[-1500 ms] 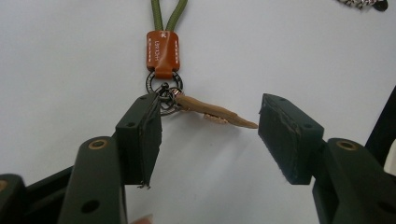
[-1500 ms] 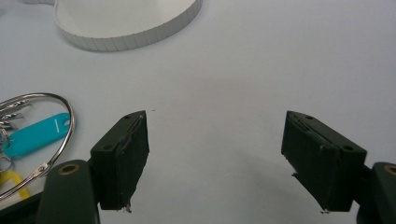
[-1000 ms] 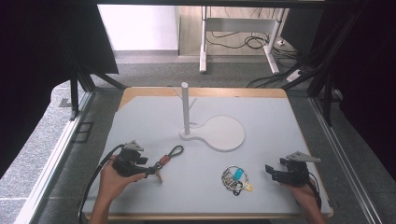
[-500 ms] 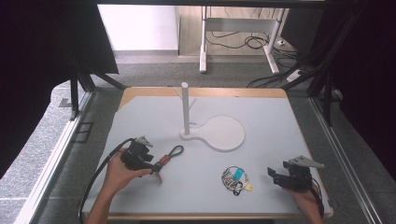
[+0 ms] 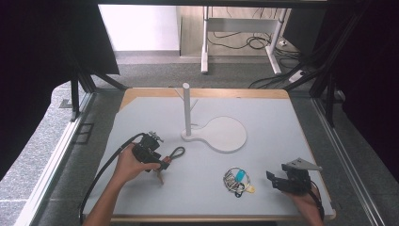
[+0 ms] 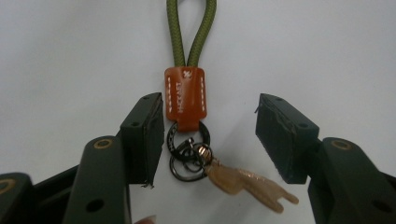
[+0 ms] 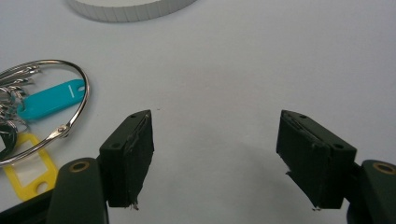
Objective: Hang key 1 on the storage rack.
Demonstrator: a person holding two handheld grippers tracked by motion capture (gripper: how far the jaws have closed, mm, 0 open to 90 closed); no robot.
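Keychain (image 6: 186,100) lies flat on the bench (image 5: 282,141) between the left gripper (image 6: 209,135) jaws — just closing, one pad beside its leather tab, not yet gripping; right gripper (image 7: 215,154) jaws open.

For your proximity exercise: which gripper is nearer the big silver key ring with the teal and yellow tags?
Right. The right gripper sits just beside the silver key ring; the left gripper is farther off, at the green cord keychain.
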